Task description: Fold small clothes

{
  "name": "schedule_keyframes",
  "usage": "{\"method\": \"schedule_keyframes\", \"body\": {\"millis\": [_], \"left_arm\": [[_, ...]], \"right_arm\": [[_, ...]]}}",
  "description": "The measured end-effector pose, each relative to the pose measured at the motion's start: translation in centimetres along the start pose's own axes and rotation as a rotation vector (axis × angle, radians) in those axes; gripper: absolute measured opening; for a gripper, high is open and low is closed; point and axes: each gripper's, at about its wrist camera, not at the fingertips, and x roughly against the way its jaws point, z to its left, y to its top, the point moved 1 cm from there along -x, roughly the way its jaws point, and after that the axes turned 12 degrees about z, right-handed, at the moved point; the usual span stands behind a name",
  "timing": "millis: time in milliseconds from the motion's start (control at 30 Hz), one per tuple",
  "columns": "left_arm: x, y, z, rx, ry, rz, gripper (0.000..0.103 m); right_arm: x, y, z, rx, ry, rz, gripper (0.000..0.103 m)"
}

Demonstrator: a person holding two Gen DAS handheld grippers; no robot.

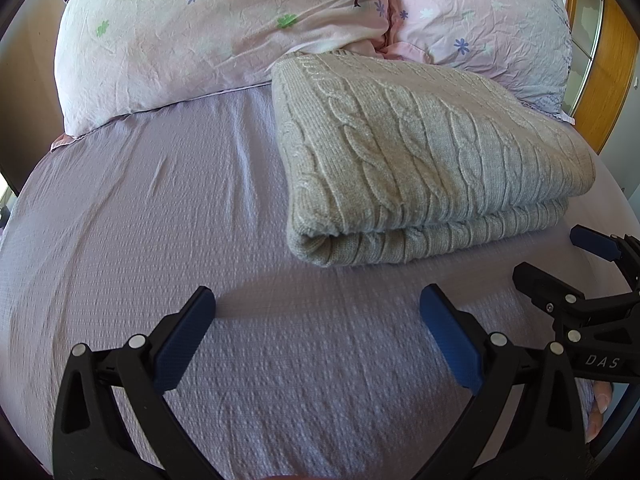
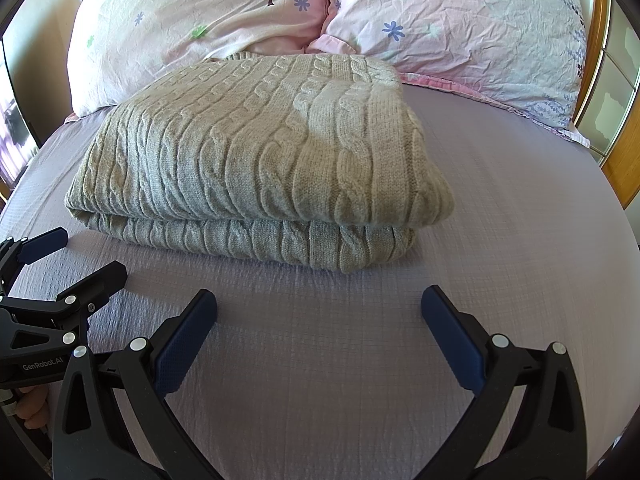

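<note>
The cable-knit sweater (image 2: 256, 160) lies folded in layers on the bed sheet (image 2: 320, 360) just ahead of both spread, empty tools, left gripper (image 1: 318, 304) and right gripper (image 2: 319, 304), so folding looks essentially done.

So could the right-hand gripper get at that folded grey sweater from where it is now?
Probably yes. The right gripper is open and faces the sweater, with only bare sheet between them. The left gripper sits off to one side.
</note>
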Motion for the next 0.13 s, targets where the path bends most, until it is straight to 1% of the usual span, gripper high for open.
{"method": "schedule_keyframes", "body": {"millis": [133], "left_arm": [[0.0, 0.0, 0.0, 0.0, 0.0, 0.0, 0.101]], "right_arm": [[0.0, 0.0, 0.0, 0.0, 0.0, 0.0, 0.102]]}}
